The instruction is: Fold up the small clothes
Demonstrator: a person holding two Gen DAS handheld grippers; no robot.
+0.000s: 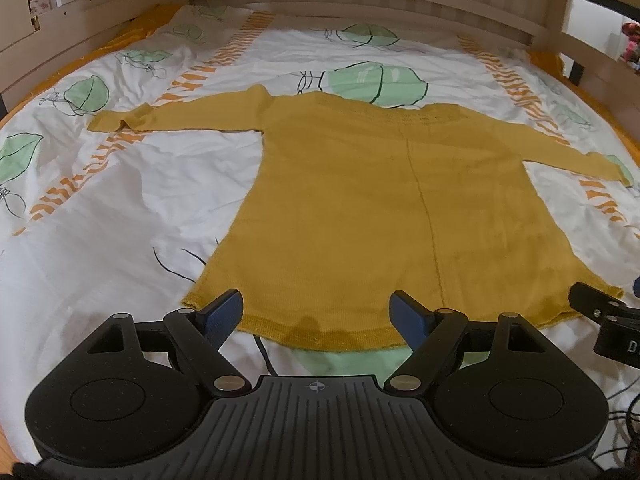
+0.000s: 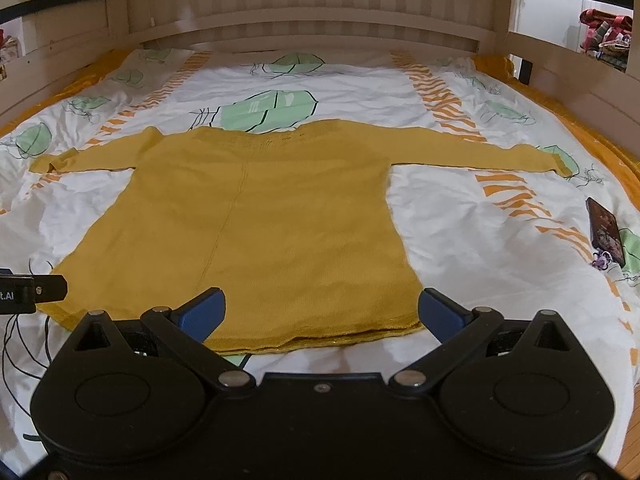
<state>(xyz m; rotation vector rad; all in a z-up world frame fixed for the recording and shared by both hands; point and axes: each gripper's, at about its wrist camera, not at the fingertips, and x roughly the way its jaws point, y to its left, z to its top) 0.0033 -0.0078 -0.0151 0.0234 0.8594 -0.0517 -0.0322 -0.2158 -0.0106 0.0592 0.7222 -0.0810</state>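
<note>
A mustard-yellow knit sweater [image 1: 372, 200] lies flat on the bed, both sleeves spread out to the sides, hem toward me. It also shows in the right wrist view [image 2: 256, 220]. My left gripper [image 1: 318, 314] is open and empty, hovering just over the hem's left half. My right gripper [image 2: 320, 312] is open and empty, over the hem's right half near its right corner. Part of the right gripper shows at the right edge of the left wrist view [image 1: 600, 312]; part of the left gripper shows at the left edge of the right wrist view [image 2: 32, 292].
The bed has a white cover [image 1: 120, 216] with green leaves and orange stripes, and a wooden headboard [image 2: 312, 28] and side rails. A dark phone-like object [image 2: 606, 232] lies on the cover at the right. Black cables [image 2: 16, 344] trail at the near left.
</note>
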